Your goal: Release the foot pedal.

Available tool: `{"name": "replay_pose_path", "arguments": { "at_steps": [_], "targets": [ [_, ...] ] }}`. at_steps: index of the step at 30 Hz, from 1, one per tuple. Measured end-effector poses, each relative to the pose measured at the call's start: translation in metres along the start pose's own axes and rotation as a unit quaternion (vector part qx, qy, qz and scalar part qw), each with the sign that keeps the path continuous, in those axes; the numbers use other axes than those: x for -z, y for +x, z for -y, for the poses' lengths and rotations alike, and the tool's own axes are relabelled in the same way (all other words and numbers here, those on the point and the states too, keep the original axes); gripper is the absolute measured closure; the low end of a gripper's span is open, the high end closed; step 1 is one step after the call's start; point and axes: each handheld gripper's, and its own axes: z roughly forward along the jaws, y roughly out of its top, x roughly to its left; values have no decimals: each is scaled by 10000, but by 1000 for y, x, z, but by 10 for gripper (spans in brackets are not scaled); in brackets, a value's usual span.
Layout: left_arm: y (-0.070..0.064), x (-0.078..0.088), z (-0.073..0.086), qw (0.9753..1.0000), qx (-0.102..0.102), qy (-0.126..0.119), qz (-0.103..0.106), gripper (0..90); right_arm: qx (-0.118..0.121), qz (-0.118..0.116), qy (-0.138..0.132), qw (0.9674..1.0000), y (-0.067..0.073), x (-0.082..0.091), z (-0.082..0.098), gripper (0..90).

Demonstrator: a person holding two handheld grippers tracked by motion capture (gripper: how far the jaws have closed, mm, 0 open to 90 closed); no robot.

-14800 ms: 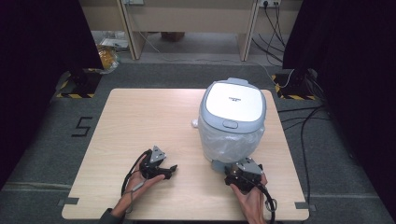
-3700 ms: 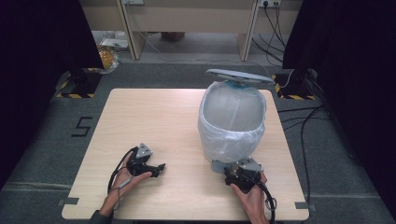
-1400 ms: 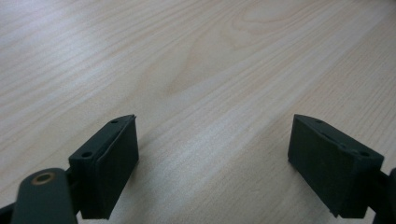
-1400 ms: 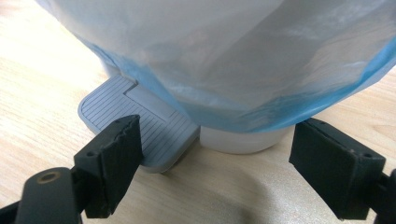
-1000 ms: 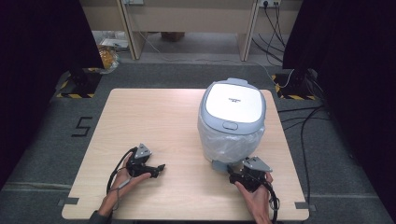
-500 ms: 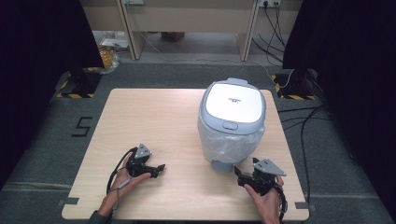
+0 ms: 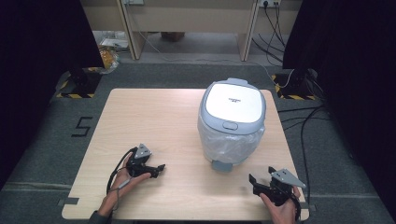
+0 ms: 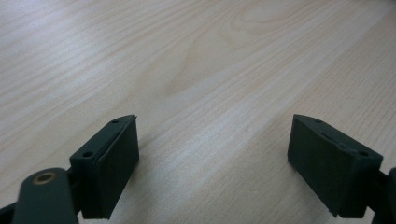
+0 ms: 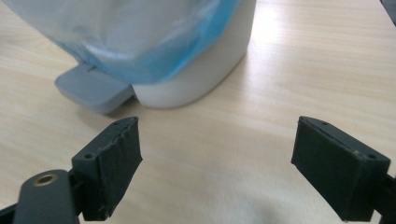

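While a dark grey carpet spreads around it, the pale wooden table (image 7: 154, 116) stands in a dim room, with black curtains on both sides and a light wooden desk behind it. With the bin as the landmark, a white number five is marked on the floor far to its left, beyond the table's edge, and black cables trail over the carpet to its right. Yellow-and-black striped strips lie on the floor behind it, to either side. The bin (image 7: 232, 122) stands on the right half of the table, toward the far edge; its white lid with a grey rim lies shut, so what is inside cannot be told. A thin plastic bag (image 9: 135, 42), clear with a blue tint, hangs out over its wall, and a grey pedal (image 7: 222, 165) sticks out at its foot on the near side. The right gripper (image 7: 256, 183) rests in the person's hand in front of the bin and a little to its right, near the pedal but apart from it; its jaws have just been opening and hold nothing. The left gripper (image 7: 158, 170) lies well left of the bin on bare wood, jaws spread wide and empty.
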Motion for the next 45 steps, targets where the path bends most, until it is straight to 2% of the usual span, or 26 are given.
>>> {"name": "replay_pose_path", "arguments": {
  "at_steps": [6, 12, 15, 18, 22, 26, 27, 35, 45],
  "targets": [
    [0, 0, 0, 10000, 1, -2, -1, 155, 17, -32, 93, 10000, -2, 8, 15, 151],
    [0, 0, 0, 10000, 0, 0, 0, 155, -9, 122, 261, 9996, 1, 15, 23, 152],
    [0, 0, 0, 10000, 0, 0, 0, 155, 35, 165, 417, 9990, 3, 18, 29, 153],
    [0, 0, 0, 10000, 0, 0, 0, 155, 107, 239, 454, 9986, 6, 21, 33, 153],
    [0, 0, 0, 10000, 2, 0, 0, 155, 203, 233, 492, 9983, 7, 25, 38, 153],
    [0, 0, 0, 10000, 1, -1, 0, 155, 173, 201, 562, 9981, 4, 27, 44, 151],
    [0, 0, 0, 10000, 0, 0, 1, 155, 240, 199, 514, 9982, 4, 27, 47, 147],
    [0, 0, 0, 10000, 0, -1, 0, 155, 251, 165, 227, 9993, 4, 27, 55, 138],
    [0, 0, 0, 10000, 0, -1, 1, 155, 278, 109, 172, 9994, 6, 25, 55, 137]
  ]
}}
